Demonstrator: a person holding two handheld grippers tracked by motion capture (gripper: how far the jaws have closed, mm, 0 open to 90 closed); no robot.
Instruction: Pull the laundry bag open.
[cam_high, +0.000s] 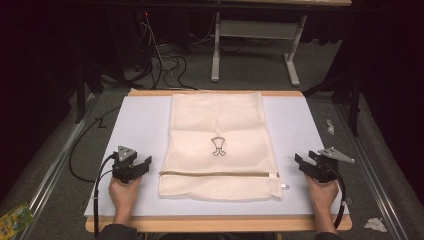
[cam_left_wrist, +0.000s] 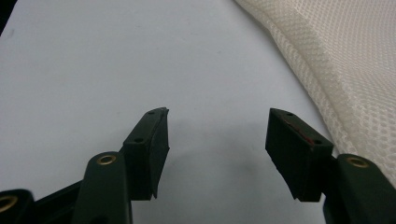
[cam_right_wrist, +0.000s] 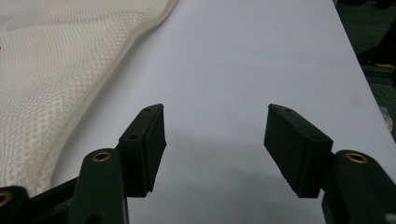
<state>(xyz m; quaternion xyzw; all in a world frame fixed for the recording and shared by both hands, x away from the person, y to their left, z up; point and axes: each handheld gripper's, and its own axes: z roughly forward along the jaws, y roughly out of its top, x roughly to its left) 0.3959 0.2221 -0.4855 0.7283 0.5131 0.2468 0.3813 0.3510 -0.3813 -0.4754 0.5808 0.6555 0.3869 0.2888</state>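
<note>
A cream mesh laundry bag (cam_high: 218, 145) lies flat in the middle of the white table top (cam_high: 145, 125), with a small dark emblem on it and a zipper line (cam_high: 217, 174) across its near end. My left gripper (cam_high: 141, 165) rests on the table just left of the bag's near corner, jaws wide apart and nothing between them. The bag's edge (cam_left_wrist: 345, 79) runs along the right of the left gripper view. My right gripper (cam_high: 302, 163) sits to the right of the bag, also open and empty. In the right gripper view the mesh bag (cam_right_wrist: 60, 70) lies at the left.
A wooden rim (cam_high: 215, 223) edges the table at the front. Cables (cam_high: 165, 65) and a metal frame stand (cam_high: 257, 45) sit on the floor beyond the table. A green packet (cam_high: 14, 218) lies on the floor at the lower left, and crumpled white scraps (cam_high: 375, 224) at the right.
</note>
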